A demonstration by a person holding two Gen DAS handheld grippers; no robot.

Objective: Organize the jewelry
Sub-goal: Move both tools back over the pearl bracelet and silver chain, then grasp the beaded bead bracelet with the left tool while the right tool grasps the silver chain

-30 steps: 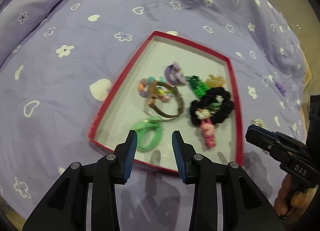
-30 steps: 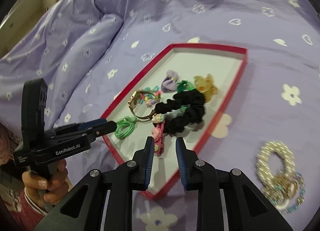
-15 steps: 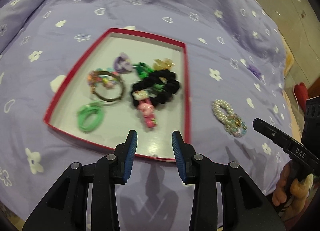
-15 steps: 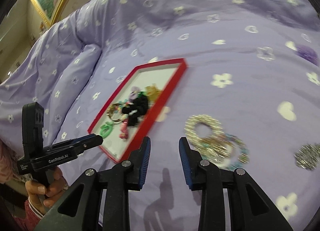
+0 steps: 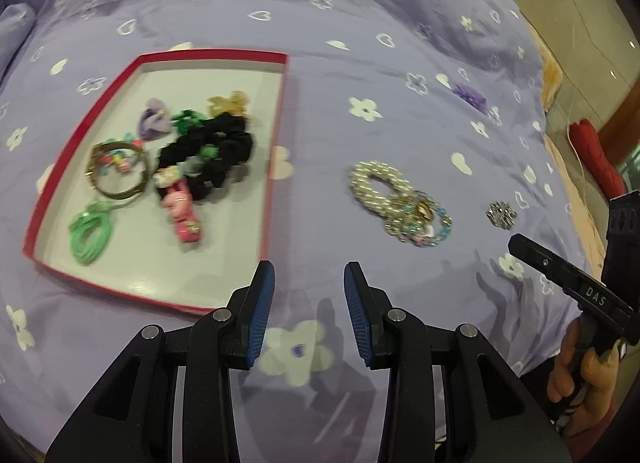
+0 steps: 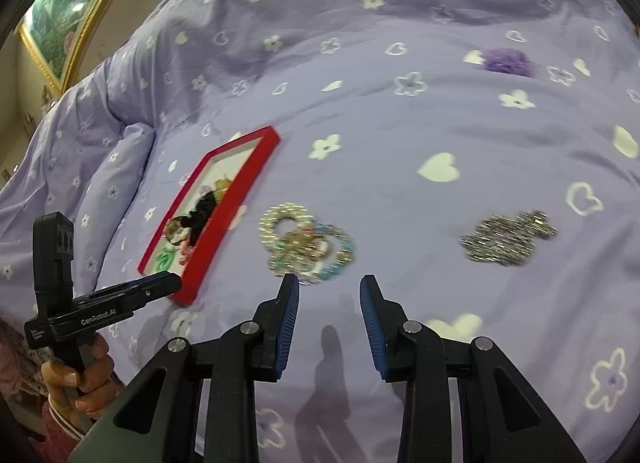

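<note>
A red-rimmed tray [image 5: 275, 151] lies on the purple bedspread and holds a black scrunchie [image 5: 218, 151], a green hair tie [image 5: 91, 237], a pink clip [image 5: 183, 215], a bangle [image 5: 116, 175] and other small pieces. The tray also shows in the right wrist view [image 6: 236, 199]. A heap of pearl and bead bracelets [image 5: 400, 203] [image 6: 306, 245] lies right of the tray. A silver brooch [image 5: 501, 215] [image 6: 508, 239] lies further right. My left gripper [image 5: 308, 287] is open and empty by the tray's near right corner. My right gripper [image 6: 329, 297] is open and empty just short of the bracelets.
A purple flower hair piece [image 5: 469, 97] [image 6: 506, 61] lies on the bedspread beyond the brooch. A pillow ridge [image 6: 120, 167] rises left of the tray. The bed's right edge and floor [image 5: 580, 43] show, with a red object [image 5: 596, 155] there.
Both grippers have swung right, away from the tray toward the bracelets and brooch. The right gripper's jaws have opened wider. Nothing was picked up.
</note>
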